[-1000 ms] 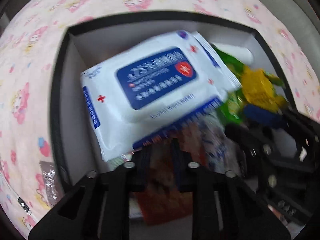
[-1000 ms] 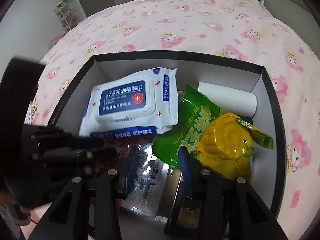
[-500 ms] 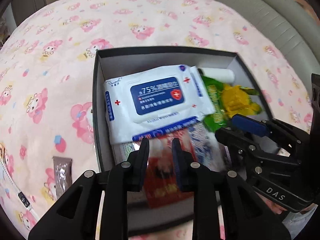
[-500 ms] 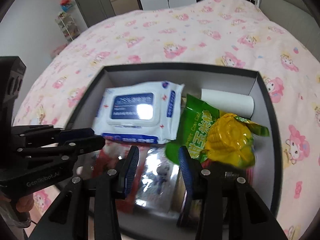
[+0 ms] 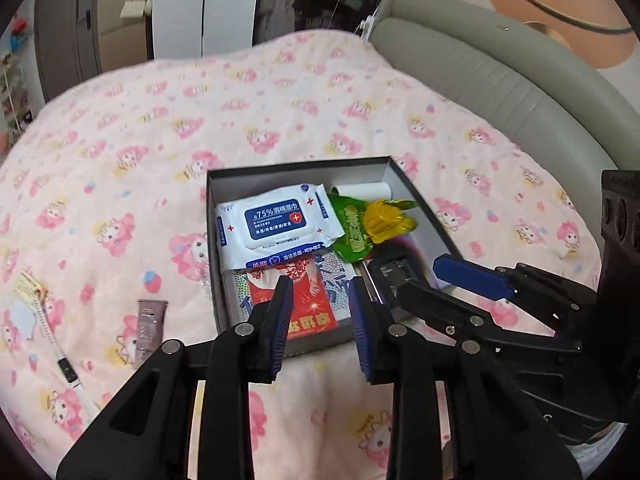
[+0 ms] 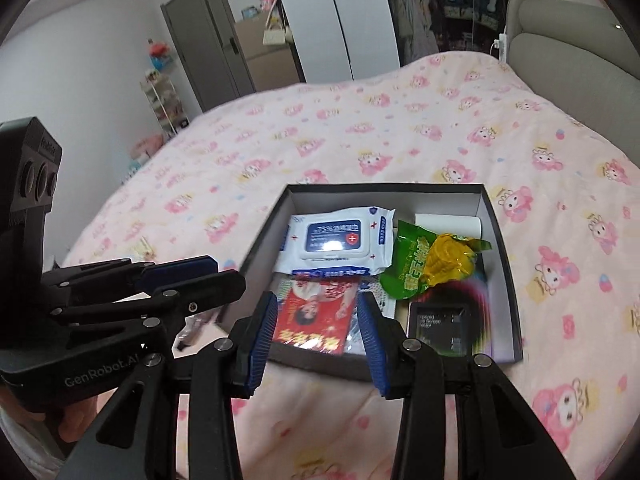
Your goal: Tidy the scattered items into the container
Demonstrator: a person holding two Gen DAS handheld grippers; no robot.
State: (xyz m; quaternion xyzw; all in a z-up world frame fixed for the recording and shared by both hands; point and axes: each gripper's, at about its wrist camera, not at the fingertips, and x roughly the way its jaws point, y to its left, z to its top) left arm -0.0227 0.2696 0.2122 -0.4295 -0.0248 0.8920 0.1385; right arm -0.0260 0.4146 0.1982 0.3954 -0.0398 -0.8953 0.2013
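On the bed [image 5: 168, 128], a brown sachet [image 5: 150, 326] lies left of the box [image 5: 211, 240], long axis running toward the far edge. The box holds wipes [image 5: 276, 224], a red packet [image 5: 308, 304] and a corn pack [image 5: 376, 224]. Left gripper [image 5: 320, 312] and right gripper [image 6: 316, 332] hover before the box's near edge, jaws part-open, holding nothing.

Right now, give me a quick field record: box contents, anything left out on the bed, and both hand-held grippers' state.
container: open dark box on the pink bedspread
inside: wet wipes pack, green-yellow snack bag, white roll, red packet, black packet
left out: brown sachet beside the box
left hand-held gripper: open, empty
right hand-held gripper: open, empty
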